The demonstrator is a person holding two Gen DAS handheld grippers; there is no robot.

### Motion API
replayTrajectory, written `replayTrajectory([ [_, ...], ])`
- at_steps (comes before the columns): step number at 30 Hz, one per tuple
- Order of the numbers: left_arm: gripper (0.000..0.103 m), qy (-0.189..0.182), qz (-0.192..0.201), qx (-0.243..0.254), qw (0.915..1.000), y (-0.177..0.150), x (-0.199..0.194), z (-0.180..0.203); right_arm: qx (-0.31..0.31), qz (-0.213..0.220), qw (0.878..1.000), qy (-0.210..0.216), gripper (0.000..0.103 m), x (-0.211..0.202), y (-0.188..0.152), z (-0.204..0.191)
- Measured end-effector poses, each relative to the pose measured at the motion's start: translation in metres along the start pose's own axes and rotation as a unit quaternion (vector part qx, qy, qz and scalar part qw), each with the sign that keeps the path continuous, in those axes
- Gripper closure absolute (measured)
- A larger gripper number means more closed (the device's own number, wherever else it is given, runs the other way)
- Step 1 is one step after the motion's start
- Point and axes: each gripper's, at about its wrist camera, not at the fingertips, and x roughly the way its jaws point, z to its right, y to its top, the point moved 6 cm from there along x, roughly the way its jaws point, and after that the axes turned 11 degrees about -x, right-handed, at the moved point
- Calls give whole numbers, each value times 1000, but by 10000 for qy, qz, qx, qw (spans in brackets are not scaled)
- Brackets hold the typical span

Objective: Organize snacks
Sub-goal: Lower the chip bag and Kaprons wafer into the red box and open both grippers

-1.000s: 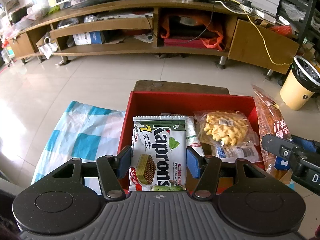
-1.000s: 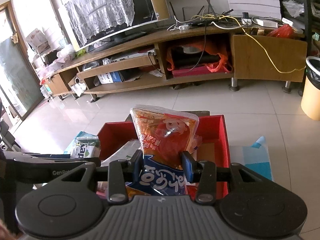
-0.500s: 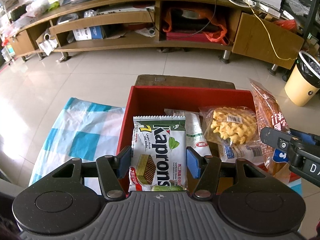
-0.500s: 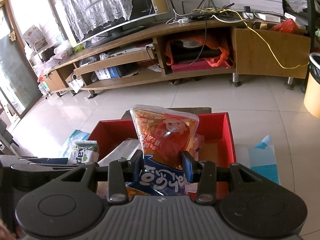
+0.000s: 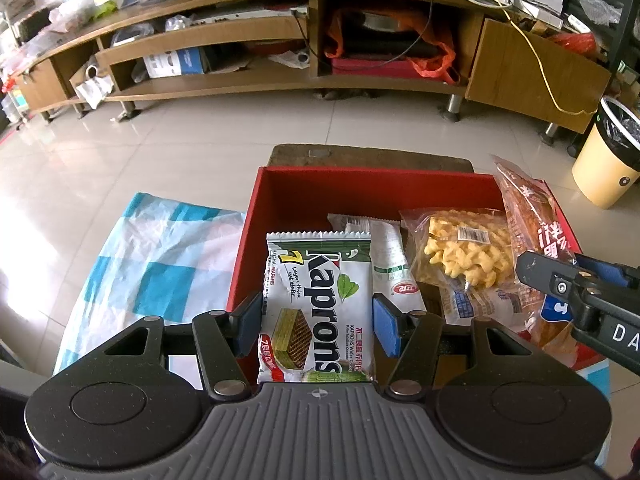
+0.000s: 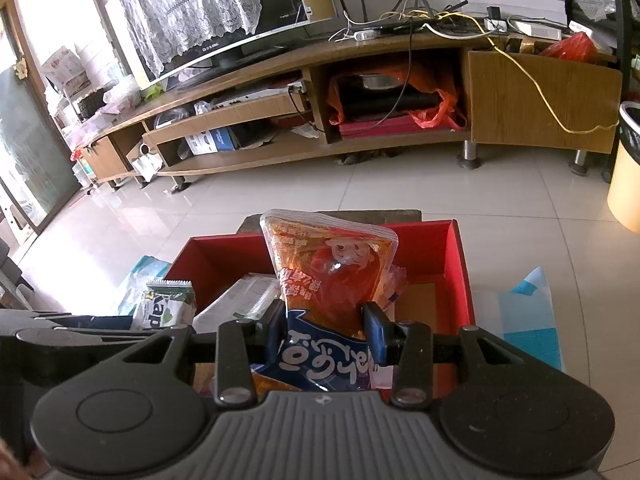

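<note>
My left gripper (image 5: pixel 318 322) is shut on a green-and-white Kaprons wafer pack (image 5: pixel 318 300), held over the left part of the red box (image 5: pixel 360 188). Inside the box lie a white snack packet (image 5: pixel 386 256) and a clear bag of yellow waffle snacks (image 5: pixel 464 256). My right gripper (image 6: pixel 326 334) is shut on an orange-and-blue snack bag (image 6: pixel 328 276), held upright over the red box (image 6: pixel 456 264). From the left wrist view that bag (image 5: pixel 532 220) stands at the box's right side. The wafer pack (image 6: pixel 166 308) shows at the left in the right wrist view.
The box rests on a low table covered with a blue-and-white checked cloth (image 5: pixel 160 256). Beyond lies tiled floor (image 5: pixel 200 140) and a long wooden TV cabinet (image 5: pixel 280 40). A yellow waste bin (image 5: pixel 608 152) stands at the right.
Both views have shifted slightly toward the box. The right gripper with the orange bag sits a little lower and closer over the box. Both grips are unchanged.
</note>
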Motion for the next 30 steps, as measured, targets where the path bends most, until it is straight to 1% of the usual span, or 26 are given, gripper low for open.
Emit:
replayTrajectory([
  [21,37,77,-29,24,10000,3,13,6,-90,-49,9999,-37,64,14,-1,0],
  [30,37,167,-14,98,9998,1,19,11,-130,-76,9999,-66,64,27,-2,1],
])
